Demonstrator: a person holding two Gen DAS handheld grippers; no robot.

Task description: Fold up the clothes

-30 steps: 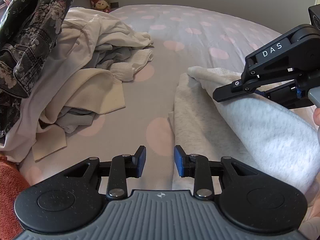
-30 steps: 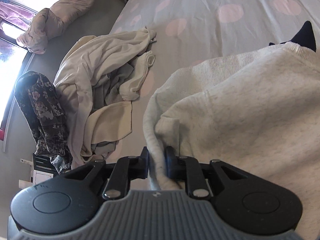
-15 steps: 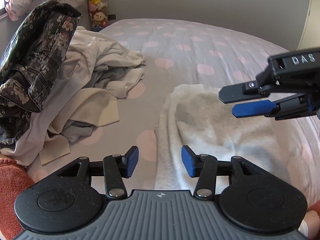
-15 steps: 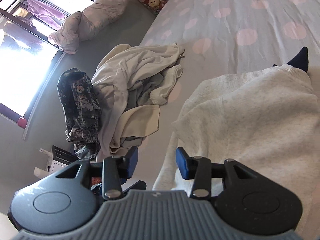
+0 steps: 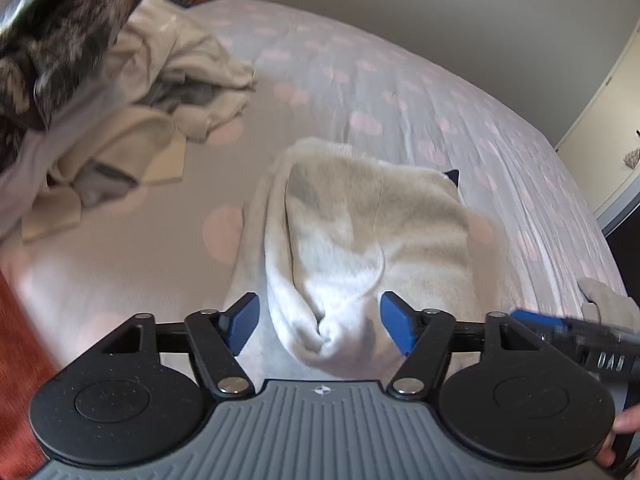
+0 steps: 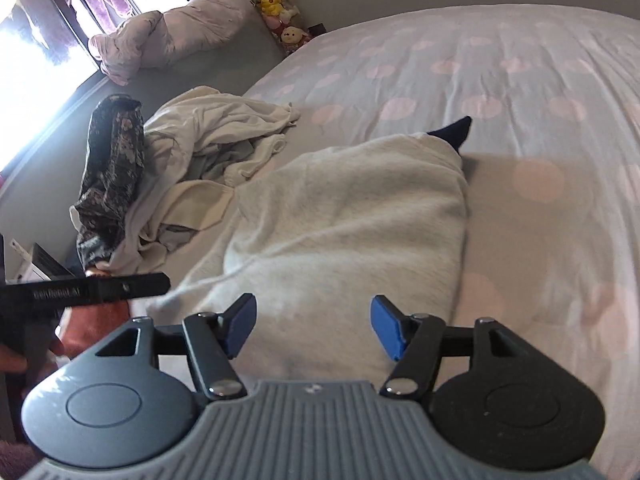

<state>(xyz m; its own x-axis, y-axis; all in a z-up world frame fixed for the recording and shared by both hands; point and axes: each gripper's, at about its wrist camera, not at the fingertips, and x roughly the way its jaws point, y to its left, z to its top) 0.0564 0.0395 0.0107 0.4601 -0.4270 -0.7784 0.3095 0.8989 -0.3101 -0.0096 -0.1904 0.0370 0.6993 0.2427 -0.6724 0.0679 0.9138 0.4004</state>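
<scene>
We hold the left gripper (image 5: 319, 326) and right gripper (image 6: 313, 326) with jaws wide, gripping nothing, over the grey sweatshirt (image 5: 372, 236) lying doubled at centre frame on the dotted bedspread (image 5: 420, 92). To fold neatly we should pinch its thick fleecy edge squarely (soft, bulky cloth slumps). A crumpled clothes pile (image 5: 132, 120) sits upper left.

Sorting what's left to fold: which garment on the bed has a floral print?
The dark floral garment at the far edge of the heap; the cream pieces there and the grey sweatshirt near the jaws are plain.
</scene>
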